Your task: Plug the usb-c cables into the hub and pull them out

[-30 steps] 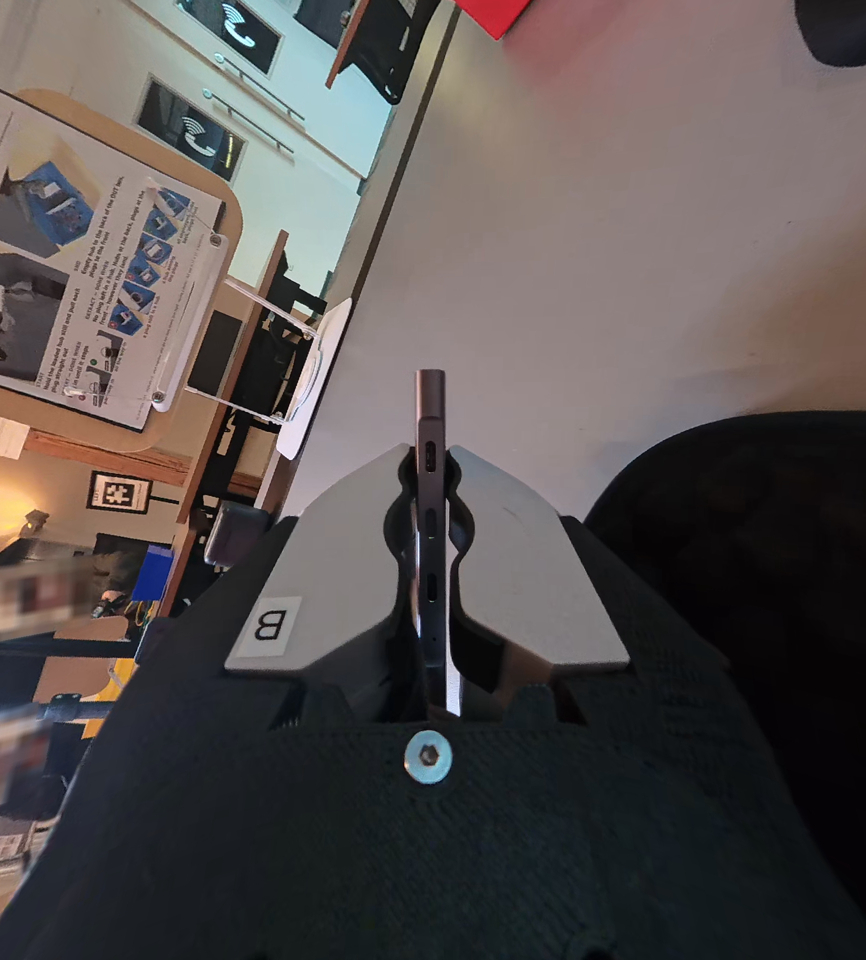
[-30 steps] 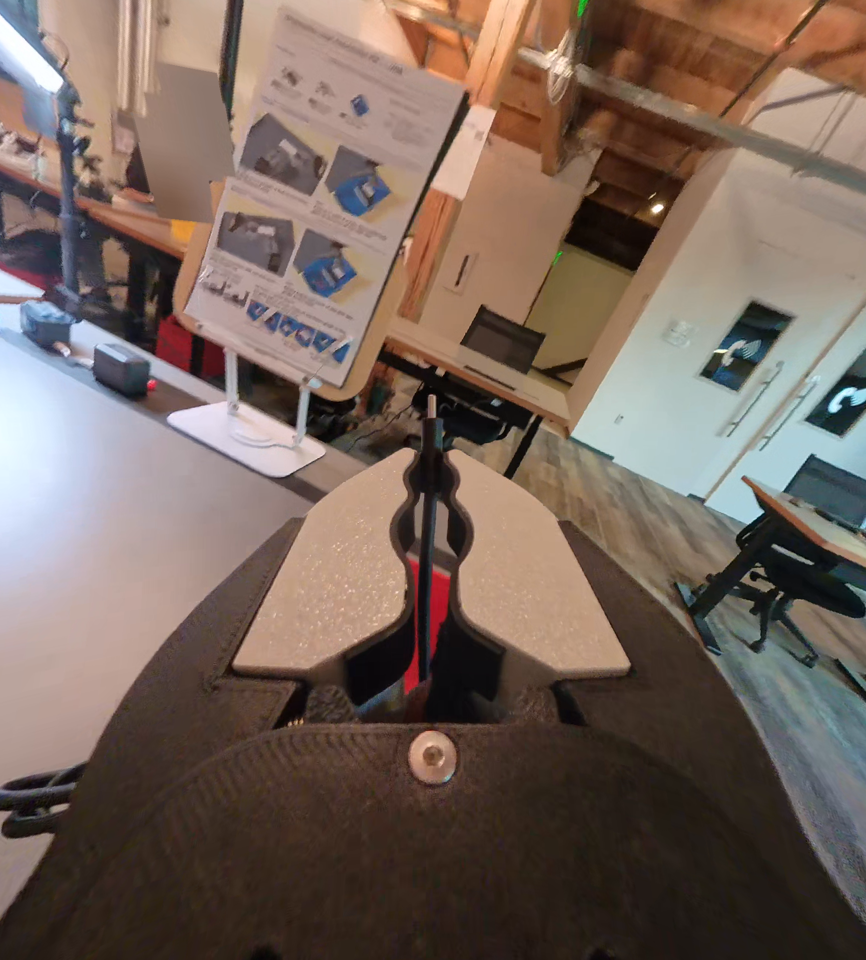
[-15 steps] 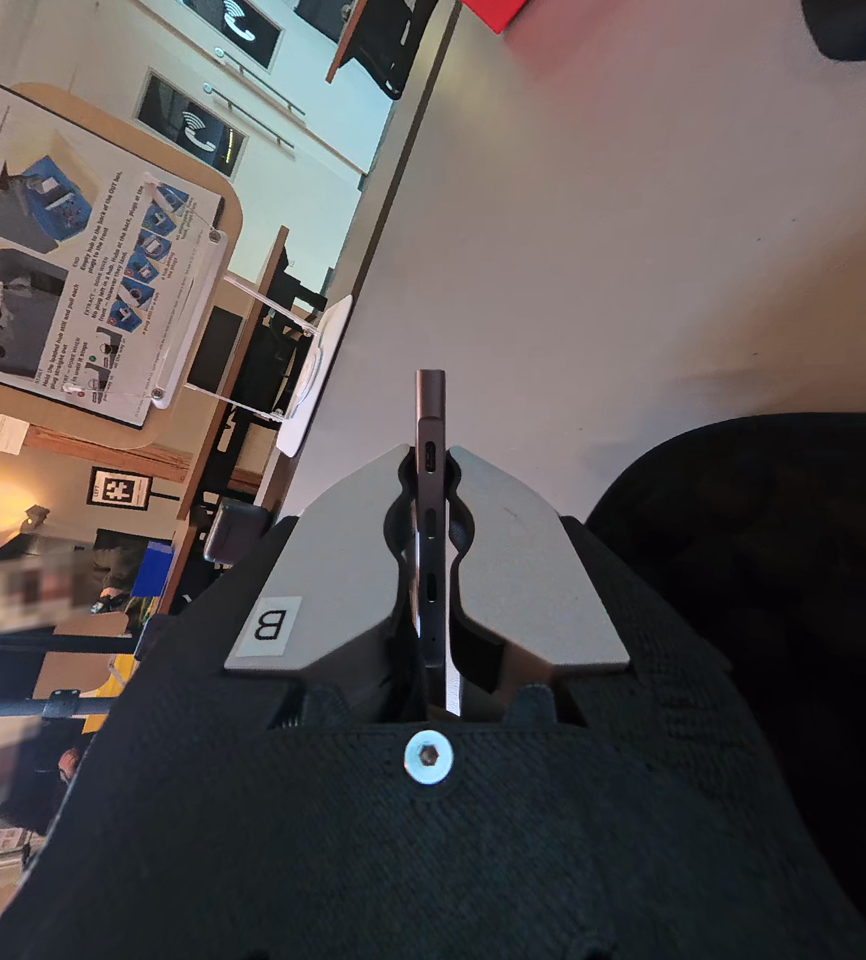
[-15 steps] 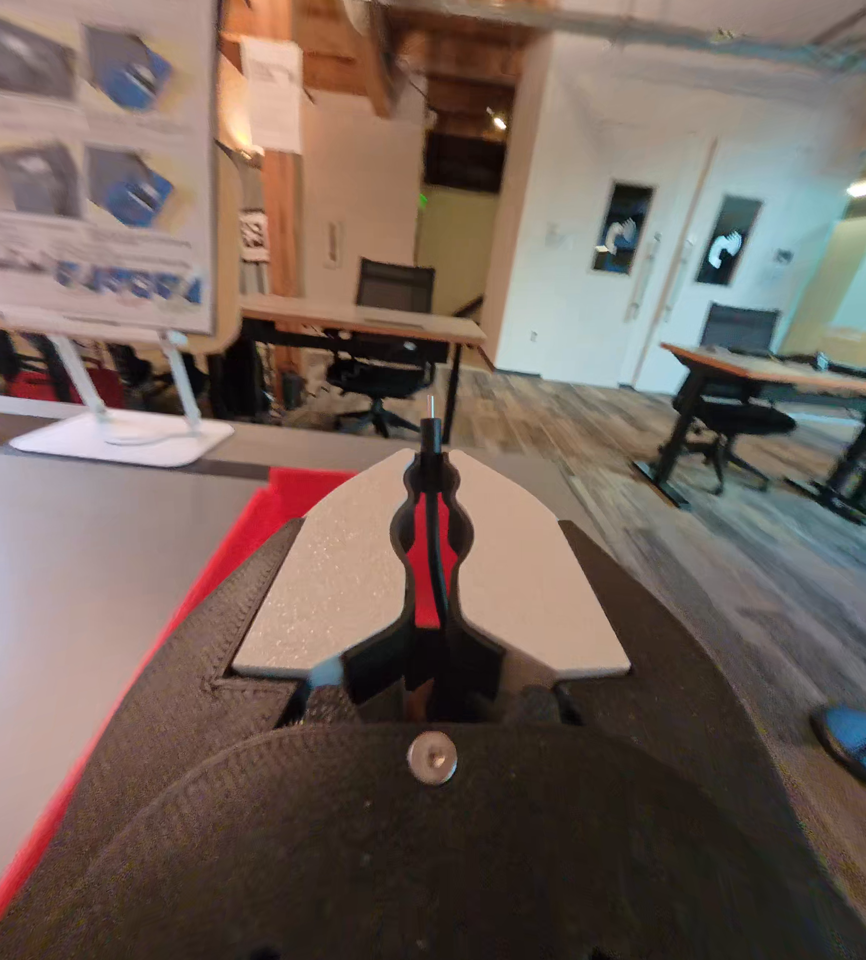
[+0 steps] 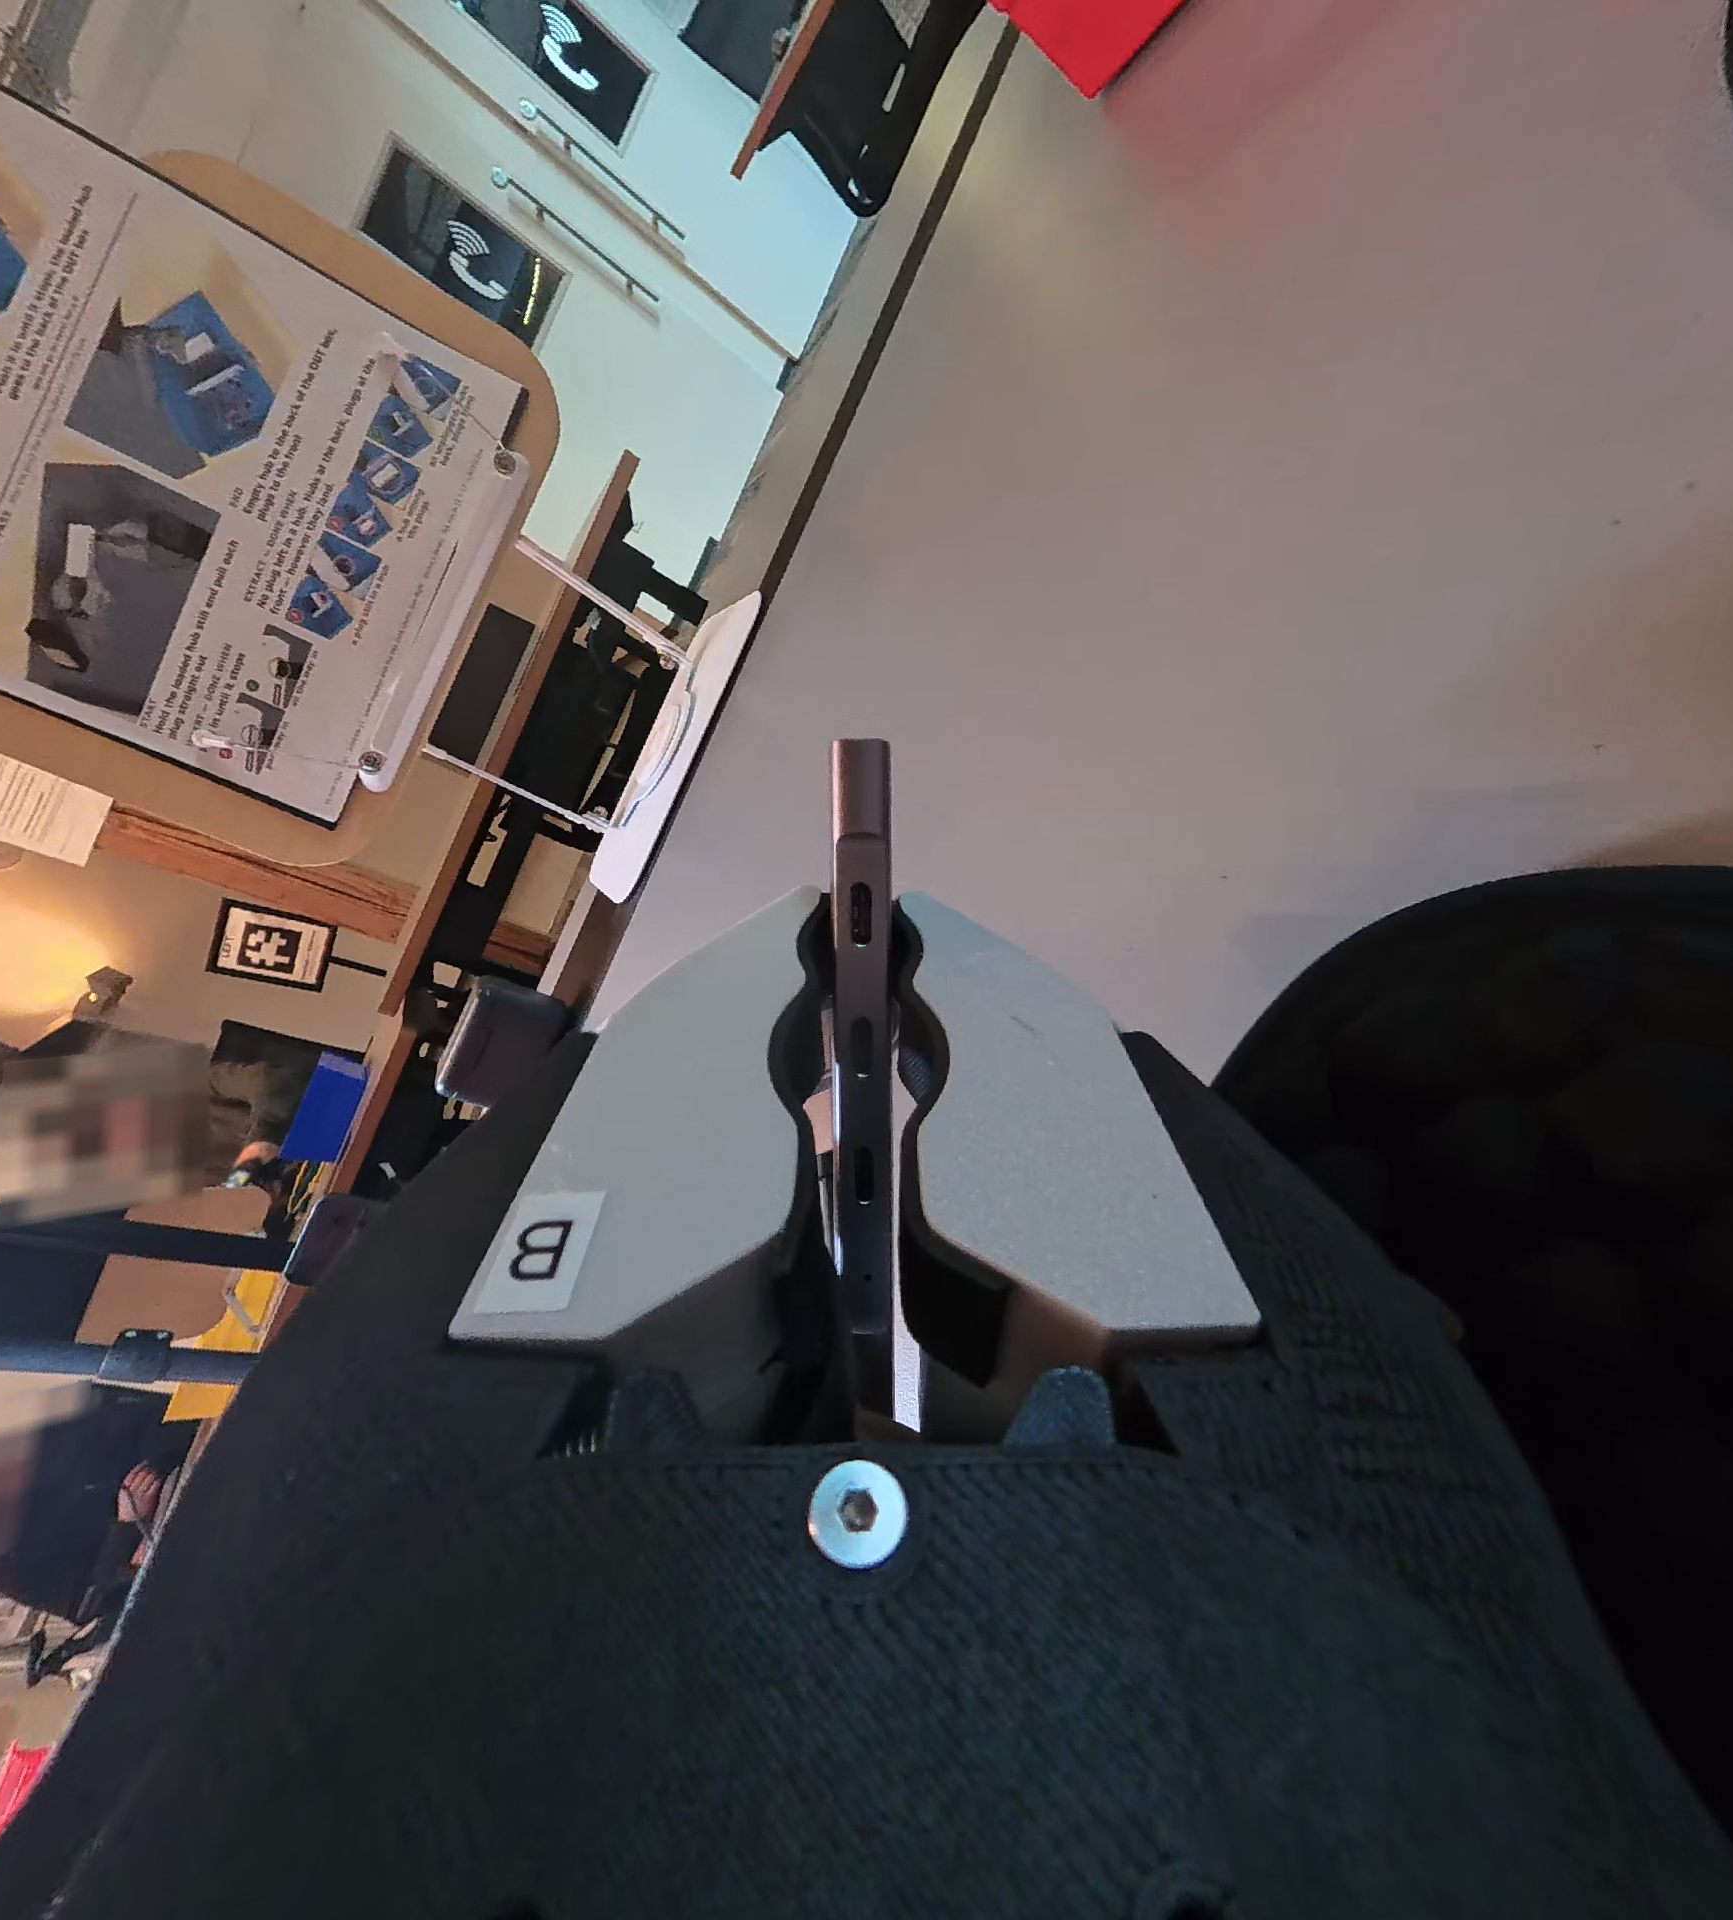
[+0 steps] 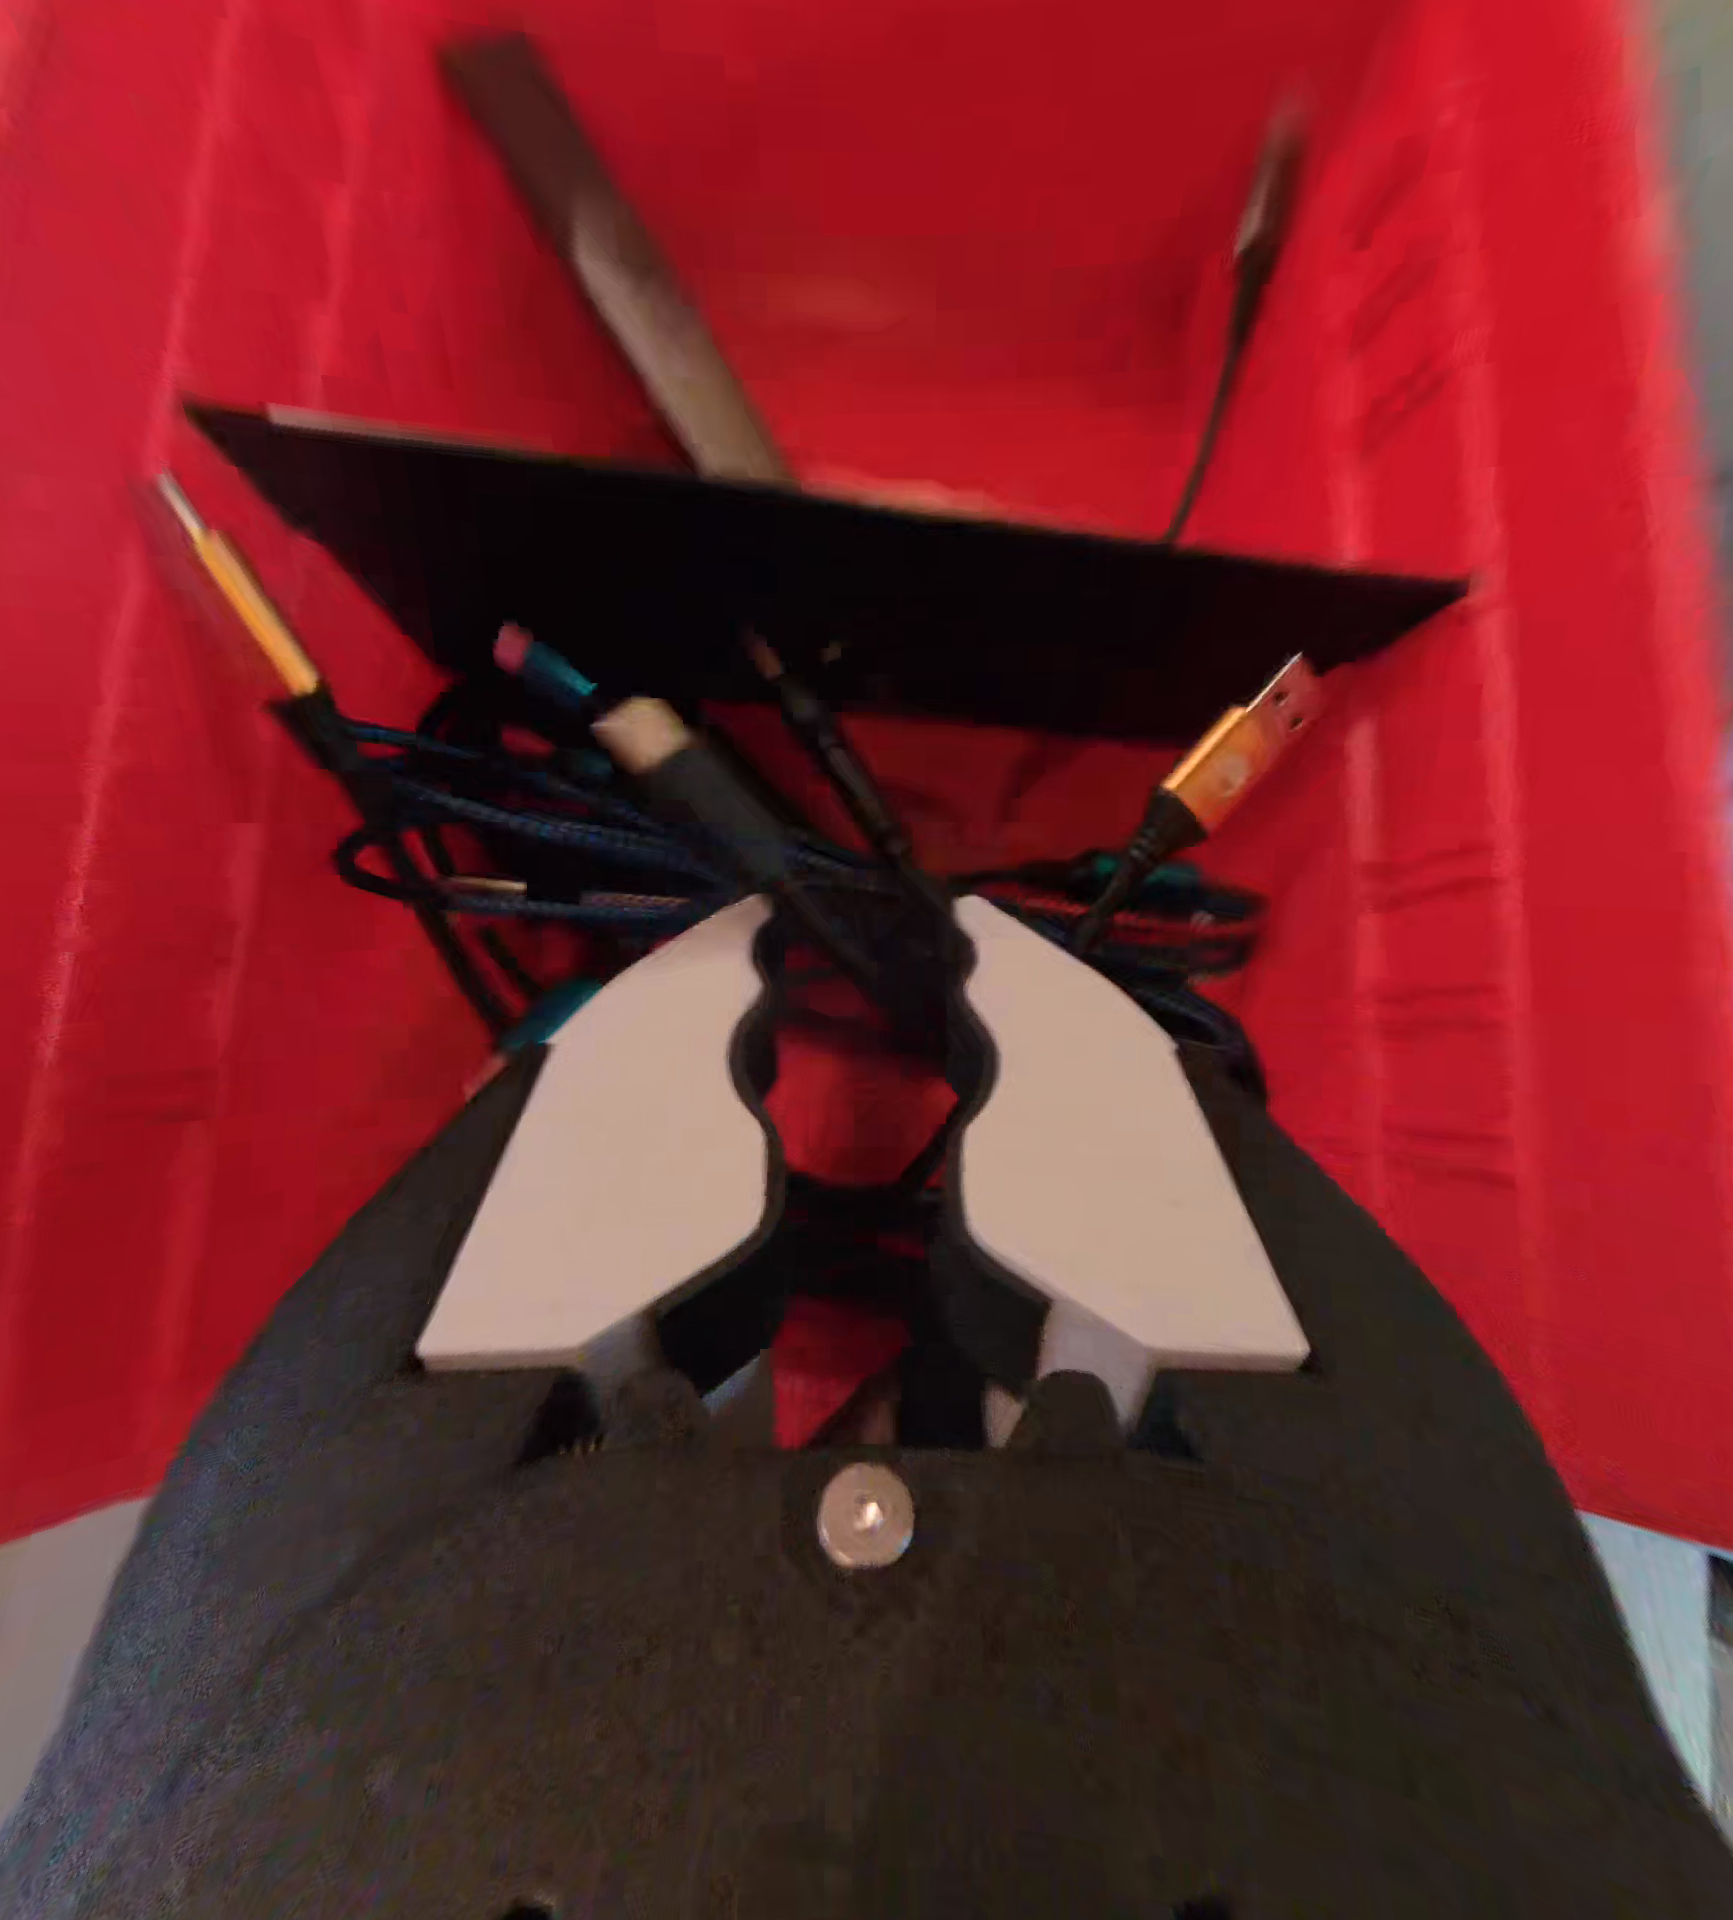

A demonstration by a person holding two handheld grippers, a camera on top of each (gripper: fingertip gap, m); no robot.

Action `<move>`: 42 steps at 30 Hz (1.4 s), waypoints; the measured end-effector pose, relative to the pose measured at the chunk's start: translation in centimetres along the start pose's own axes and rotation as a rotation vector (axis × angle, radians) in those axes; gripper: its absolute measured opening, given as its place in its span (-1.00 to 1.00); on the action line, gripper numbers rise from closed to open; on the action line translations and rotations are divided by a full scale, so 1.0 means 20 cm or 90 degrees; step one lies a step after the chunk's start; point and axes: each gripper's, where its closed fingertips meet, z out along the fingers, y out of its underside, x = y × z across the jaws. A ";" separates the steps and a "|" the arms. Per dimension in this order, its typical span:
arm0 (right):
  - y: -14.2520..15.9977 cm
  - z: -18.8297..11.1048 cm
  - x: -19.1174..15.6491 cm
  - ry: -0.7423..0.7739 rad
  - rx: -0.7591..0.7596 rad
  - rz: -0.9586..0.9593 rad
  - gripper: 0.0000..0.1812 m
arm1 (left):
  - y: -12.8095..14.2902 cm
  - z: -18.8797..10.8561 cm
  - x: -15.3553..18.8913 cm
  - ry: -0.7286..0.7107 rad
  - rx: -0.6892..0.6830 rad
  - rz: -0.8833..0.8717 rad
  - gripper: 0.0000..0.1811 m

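My left gripper (image 5: 860, 914) is rolled sideways over the table (image 5: 1309, 520), clamped on the hub (image 5: 862, 935); its long axis runs straight ahead, port edge facing the camera. My right gripper (image 6: 867, 925) tips down over a red bin (image 6: 166, 831) of cables (image 6: 633, 862), jaws parted, a black cable (image 6: 841, 769) crossing between them.

My left tool (image 5: 860, 914) is clamped tight, its 2 grey fingers (image 5: 680, 1122) pressed in from both sides — rolled sideways. My right tool (image 6: 862, 935) tilts downward, fingers (image 6: 633, 1122) parted — blurred.
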 end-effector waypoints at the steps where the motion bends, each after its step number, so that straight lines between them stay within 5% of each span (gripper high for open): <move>1: 0.01 0.01 -0.01 -0.014 -0.023 -0.001 -0.65 | 0.00 0.00 0.00 -0.001 0.001 -0.002 -0.90; 5: -0.10 -0.07 0.00 0.008 0.028 -0.026 -0.44 | -0.01 -0.01 -0.06 -0.026 0.019 -0.049 -0.90; 12: -0.42 -0.42 -0.18 0.046 0.257 -0.033 -0.12 | -0.01 -0.08 -0.27 -0.113 0.085 -0.213 -0.90; 17: -0.60 -0.63 -0.85 -0.169 0.454 -0.161 -0.26 | -0.05 -0.18 -0.51 -0.175 0.190 -0.390 -0.90; 22: -0.52 -0.67 -1.62 -0.434 0.496 -0.320 -0.37 | -0.23 -0.29 -0.74 -0.178 0.349 -0.549 -0.90; 29: -0.46 -0.75 -2.21 -0.485 0.615 -0.481 -0.49 | -0.49 -0.40 -0.87 -0.083 0.547 -0.732 -0.90; 34: -0.53 -0.89 -2.35 -0.512 0.643 -0.396 -0.57 | -0.59 -0.39 -0.80 0.029 0.646 -0.870 -0.90; 42: -0.50 -0.96 -2.36 -0.783 0.510 -0.240 -0.77 | -0.77 -0.36 -0.57 0.215 0.674 -0.816 -0.90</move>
